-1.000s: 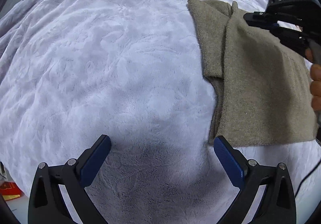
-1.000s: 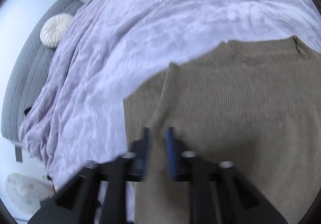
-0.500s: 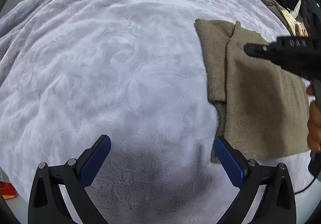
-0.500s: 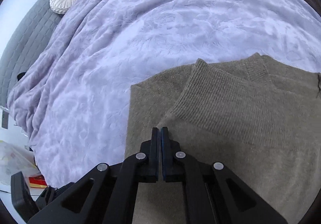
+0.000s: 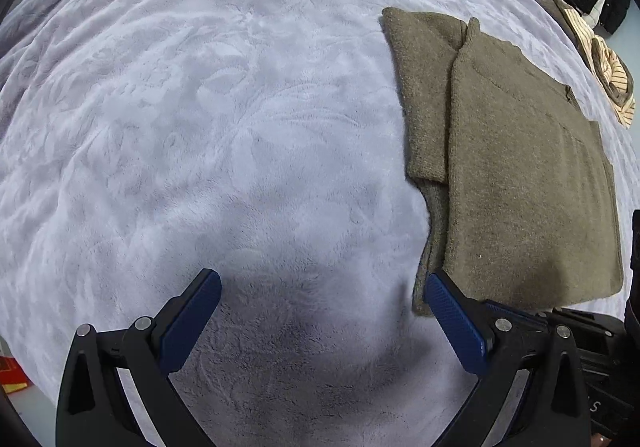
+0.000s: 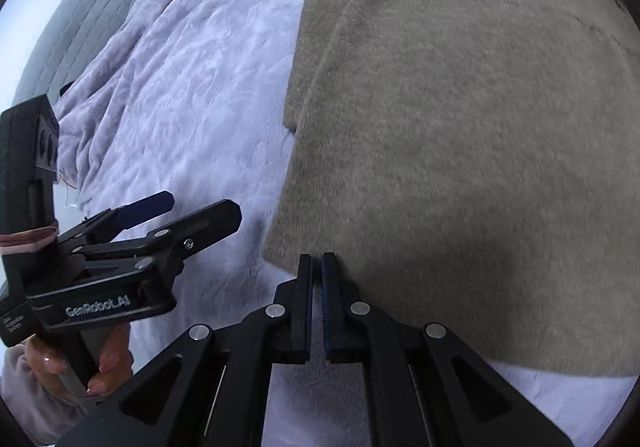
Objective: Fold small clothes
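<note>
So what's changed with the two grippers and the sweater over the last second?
The right hand-held gripper, shut, has pulled back from over the sweater to its near edge, beside the left hand-held gripper. Nothing was picked up or let go. The left one stays wide open over the blanket; the sweater lies folded as before.

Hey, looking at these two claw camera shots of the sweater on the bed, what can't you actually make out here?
- Sweater, right wrist view: its right part is cut off by the picture's edge.
- Right claw, right wrist view: the tips look shut at the sweater's near edge; whether they pinch fabric is unclear.
- Clothes pile, left wrist view: small and squeezed at the rim, single garments can't be told apart.
- Left claw, left wrist view: open over the blanket.
</note>
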### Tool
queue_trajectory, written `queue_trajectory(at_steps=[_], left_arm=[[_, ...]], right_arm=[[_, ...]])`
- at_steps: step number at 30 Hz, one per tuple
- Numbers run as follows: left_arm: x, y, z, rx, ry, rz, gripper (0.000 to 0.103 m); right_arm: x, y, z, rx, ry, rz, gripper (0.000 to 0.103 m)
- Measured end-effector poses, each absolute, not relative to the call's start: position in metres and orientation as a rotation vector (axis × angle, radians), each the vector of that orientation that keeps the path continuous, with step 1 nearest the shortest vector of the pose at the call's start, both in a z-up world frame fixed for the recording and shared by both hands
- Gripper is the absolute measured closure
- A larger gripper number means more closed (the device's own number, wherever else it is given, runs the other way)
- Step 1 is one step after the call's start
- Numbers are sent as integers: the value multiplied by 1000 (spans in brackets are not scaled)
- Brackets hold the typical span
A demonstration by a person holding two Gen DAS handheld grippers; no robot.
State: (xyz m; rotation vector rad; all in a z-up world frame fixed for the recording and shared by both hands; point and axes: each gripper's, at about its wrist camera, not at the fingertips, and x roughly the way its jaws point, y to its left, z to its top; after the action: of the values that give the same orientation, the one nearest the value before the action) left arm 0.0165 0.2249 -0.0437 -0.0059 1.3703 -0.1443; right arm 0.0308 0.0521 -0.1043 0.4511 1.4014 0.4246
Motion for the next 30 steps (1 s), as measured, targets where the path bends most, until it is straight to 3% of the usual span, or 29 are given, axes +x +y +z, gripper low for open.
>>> queue_trajectory(at_steps=[6, 17, 30], left_arm=[[7, 210, -44, 13, 1382, -151, 0], [3, 175, -53, 69, 1410, -179, 0], [2, 135, -69, 52, 1461, -212, 0]], right_arm=[[4, 16, -114, 638, 1431, 349, 94], [-26, -13, -118, 821, 1382, 274, 66], [-37, -41, -121, 969, 1304, 212, 62]])
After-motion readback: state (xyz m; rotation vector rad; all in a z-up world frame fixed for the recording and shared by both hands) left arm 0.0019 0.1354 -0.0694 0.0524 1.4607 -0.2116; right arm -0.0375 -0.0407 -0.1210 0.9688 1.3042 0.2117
